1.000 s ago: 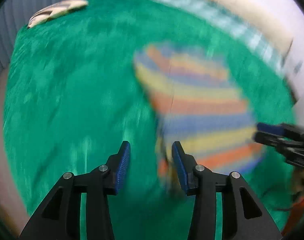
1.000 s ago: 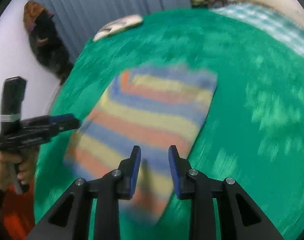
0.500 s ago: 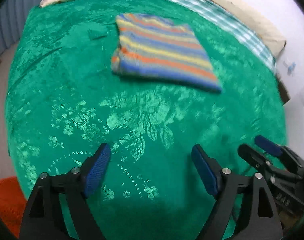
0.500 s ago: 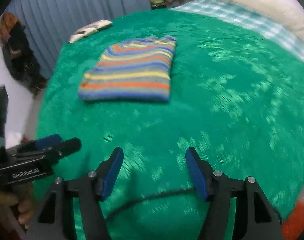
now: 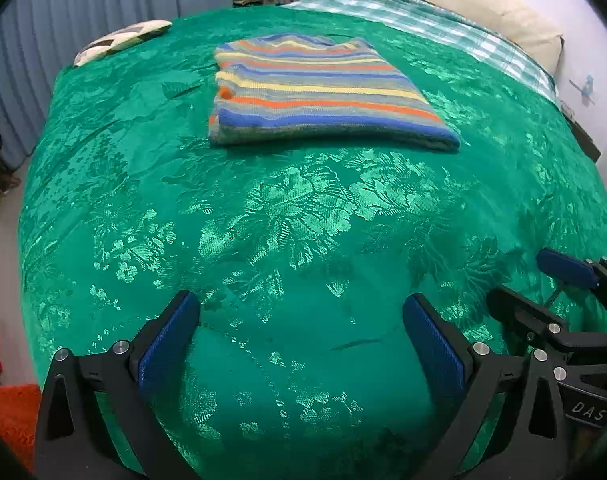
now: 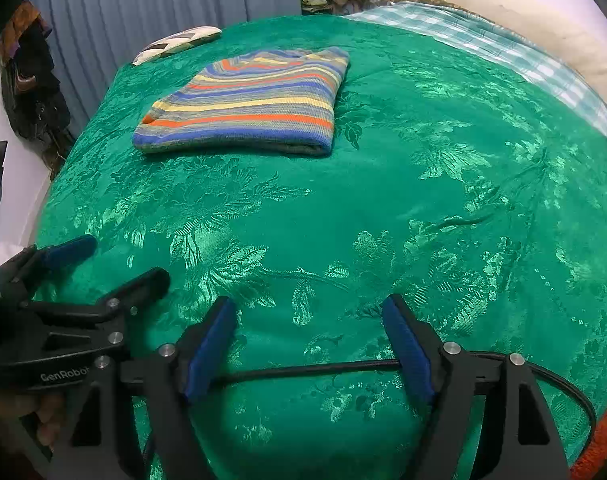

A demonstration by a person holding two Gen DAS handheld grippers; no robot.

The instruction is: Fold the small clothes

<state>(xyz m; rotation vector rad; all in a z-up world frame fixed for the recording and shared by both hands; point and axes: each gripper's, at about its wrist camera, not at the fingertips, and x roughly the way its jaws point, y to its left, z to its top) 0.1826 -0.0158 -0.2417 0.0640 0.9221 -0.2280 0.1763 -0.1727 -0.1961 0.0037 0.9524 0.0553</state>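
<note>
One striped sweater (image 5: 319,88), folded into a flat rectangle, lying on green bedspread (image 5: 287,216), well ahead of both claws, touching neither. Stripes blue, orange, yellow, grey.

Two claws in view. Left claw (image 5: 301,334) low over the bedspread, jaws wide apart and opening, nothing between them but bare cover. Right claw (image 6: 309,338) alongside, jaws apart and opening too, nothing gripped; one black cable (image 6: 303,369) crossing behind its two blue pads (image 6: 407,346). From the right wrist view, sweater ahead and to the left of the right claw; from the left wrist view, ahead and roughly centred on the left claw.

One patterned cushion (image 5: 121,40) at the far left edge of the bed, beyond the sweater. One checked blanket (image 6: 479,44) far right of the claws, one cream pillow (image 6: 543,20) behind it. One hand (image 6: 43,416) partly visible under the left claw's handle. Grey-blue curtain (image 6: 151,4) behind the bed.
</note>
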